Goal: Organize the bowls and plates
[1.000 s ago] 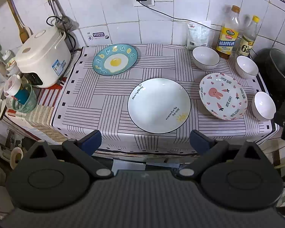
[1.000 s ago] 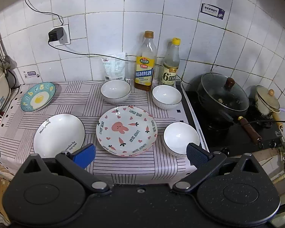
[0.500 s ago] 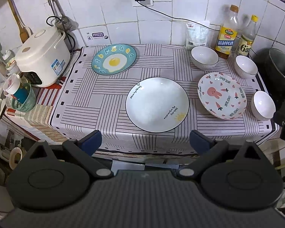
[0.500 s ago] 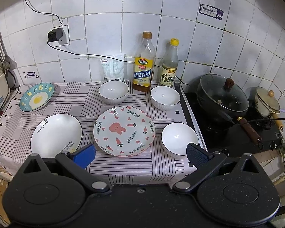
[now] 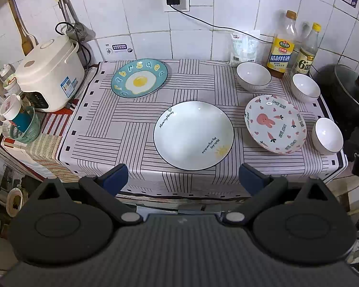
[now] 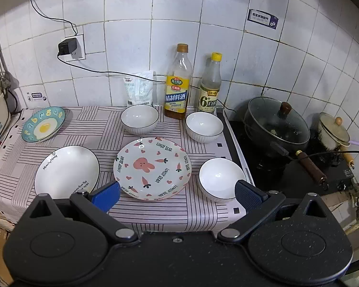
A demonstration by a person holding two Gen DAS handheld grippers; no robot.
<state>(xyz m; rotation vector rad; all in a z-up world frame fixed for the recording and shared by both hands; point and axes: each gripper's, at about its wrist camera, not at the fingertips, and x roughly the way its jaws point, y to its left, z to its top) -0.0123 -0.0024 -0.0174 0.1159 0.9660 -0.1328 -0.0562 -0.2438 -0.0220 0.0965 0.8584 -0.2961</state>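
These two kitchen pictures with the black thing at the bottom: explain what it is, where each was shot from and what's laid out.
The black shape is a hand-held gripper; a person carries one in each hand, each with a forward-looking camera. One picture looks from the left gripper, the other from the right gripper. Both have their blue-tipped jaws open and hold nothing. On the striped cloth lie three plates: an egg plate, a white plate and a rabbit plate. Three white bowls stand around the rabbit plate.
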